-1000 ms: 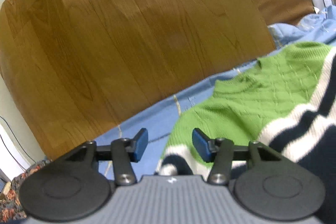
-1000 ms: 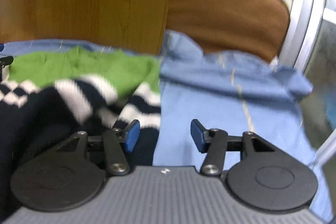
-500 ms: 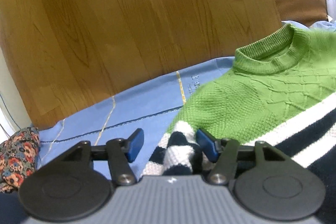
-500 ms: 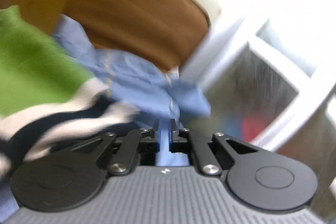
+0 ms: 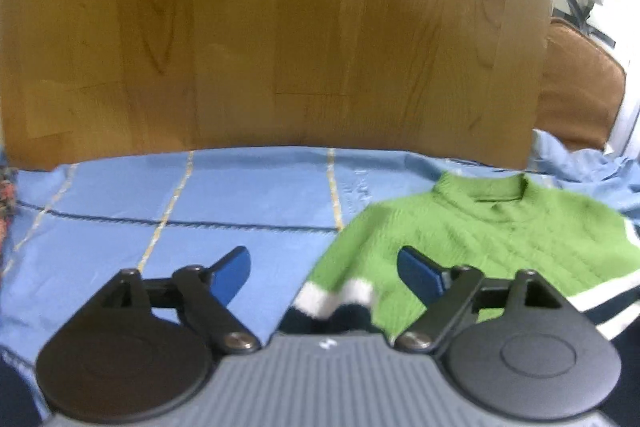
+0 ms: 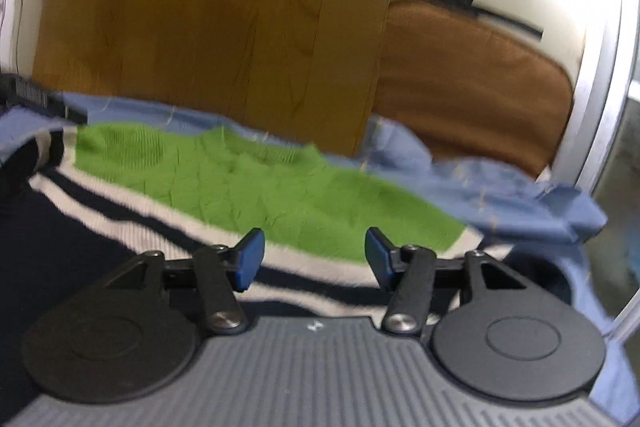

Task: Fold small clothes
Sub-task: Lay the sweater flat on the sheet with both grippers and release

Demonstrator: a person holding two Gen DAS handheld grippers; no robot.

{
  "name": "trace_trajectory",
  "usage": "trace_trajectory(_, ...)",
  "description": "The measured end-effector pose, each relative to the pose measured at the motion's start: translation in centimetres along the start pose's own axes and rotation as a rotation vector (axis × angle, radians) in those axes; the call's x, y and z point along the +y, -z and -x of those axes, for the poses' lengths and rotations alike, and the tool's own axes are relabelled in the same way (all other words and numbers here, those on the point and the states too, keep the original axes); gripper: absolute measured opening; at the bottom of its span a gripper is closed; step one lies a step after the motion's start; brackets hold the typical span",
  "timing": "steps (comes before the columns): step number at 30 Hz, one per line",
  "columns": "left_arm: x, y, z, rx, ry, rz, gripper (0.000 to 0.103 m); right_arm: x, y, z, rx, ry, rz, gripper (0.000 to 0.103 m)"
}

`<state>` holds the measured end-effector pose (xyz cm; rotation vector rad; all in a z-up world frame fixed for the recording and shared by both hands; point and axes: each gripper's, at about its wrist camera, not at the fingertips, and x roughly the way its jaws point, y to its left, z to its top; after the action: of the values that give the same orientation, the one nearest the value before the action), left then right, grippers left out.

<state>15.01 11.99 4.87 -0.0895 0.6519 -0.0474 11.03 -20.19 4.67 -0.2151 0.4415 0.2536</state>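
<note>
A small knitted sweater [image 5: 500, 239], green on top with white and navy stripes below, lies flat on the blue bed sheet [image 5: 200, 195]. My left gripper [image 5: 324, 263] hovers over the sweater's left edge, and its jaws are opening wide. The striped sleeve cuff [image 5: 332, 297] lies loose between the fingers, and neither pad presses on it. In the right wrist view my right gripper [image 6: 315, 247] hangs over the sweater [image 6: 260, 183], at the line where green meets the stripes. Its jaws are opening with nothing pinched between them.
A wooden headboard [image 5: 280, 27] stands behind the bed, with a brown cushion [image 6: 472, 79] to its right. The sheet is bunched up [image 6: 520, 195] at the far right, near a pale window frame [image 6: 600, 107]. A floral cloth [image 5: 6, 203] shows at the left edge.
My left gripper's jaws have spread and let the striped sleeve go, and it has rolled level and drawn back. My right gripper was shut half a second ago; it has opened and swung back over the sweater.
</note>
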Motion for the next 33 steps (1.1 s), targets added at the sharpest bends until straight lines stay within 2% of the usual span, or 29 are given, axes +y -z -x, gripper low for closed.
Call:
trace_trajectory(2,-0.3,-1.0,-1.1,0.026,-0.020,-0.029,0.089,-0.1,0.6,-1.6,0.075,-0.006,-0.045,0.059)
trace_trajectory(4,-0.5,-1.8,-2.6,0.068,-0.021,-0.038,0.090,-1.3,0.3,-1.8,0.086,-0.015,-0.132,0.060)
trace_trajectory(6,-0.1,-2.5,-4.5,0.153,0.044,0.009,0.090,-2.9,0.6,-2.0,0.087,-0.030,-0.230,0.061)
trace_trajectory(8,0.3,-2.7,-6.5,0.232,0.079,0.071,0.082,-4.3,0.9,-2.1,0.088,-0.047,-0.344,0.061)
trace_trajectory(9,0.1,-2.7,-7.2,0.251,0.069,0.083,0.073,-4.5,1.2,-1.9,0.079,-0.056,-0.377,0.061)
trace_trajectory(10,-0.4,-2.6,-7.1,0.223,0.027,0.058,0.039,-4.8,1.3,-1.8,0.075,-0.062,-0.391,0.061)
trace_trajectory(12,-1.8,-2.5,-6.7,0.194,-0.002,0.035,0.014,-4.5,1.3,-1.8,0.074,-0.057,-0.383,0.061)
trace_trajectory(15,-3.9,-2.3,-5.2,0.050,-0.150,-0.076,0.014,-4.5,1.4,-2.1,0.076,-0.056,-0.370,0.061)
trace_trajectory(16,-4.5,-2.2,-5.3,0.028,-0.192,-0.111,0.014,-4.5,1.4,-2.1,0.077,-0.059,-0.372,0.061)
trace_trajectory(19,-5.5,-0.9,-8.1,0.075,-0.282,-0.183,0.015,-4.9,1.6,-2.3,0.080,-0.063,-0.367,0.061)
trace_trajectory(20,-6.0,-0.4,-8.4,0.060,-0.304,-0.200,0.017,-4.9,1.6,-2.0,0.080,-0.064,-0.366,0.061)
trace_trajectory(22,-7.4,-0.2,-8.0,0.059,-0.353,-0.254,0.031,-5.1,1.7,-2.2,0.080,-0.067,-0.373,0.061)
trace_trajectory(24,-7.8,0.0,-7.1,0.049,-0.350,-0.262,0.037,-5.2,1.7,-2.1,0.079,-0.071,-0.381,0.061)
trace_trajectory(26,-7.4,0.0,-5.4,0.038,-0.351,-0.239,0.038,-5.3,1.7,-2.1,0.078,-0.074,-0.386,0.061)
trace_trajectory(31,-3.7,-0.3,1.2,0.006,-0.280,-0.087,0.048,-5.5,1.8,-1.9,0.067,-0.082,-0.408,0.061)
trace_trajectory(33,-2.2,0.2,4.1,-0.011,-0.251,-0.042,0.049,-5.7,1.9,-1.6,0.051,-0.085,-0.426,0.063)
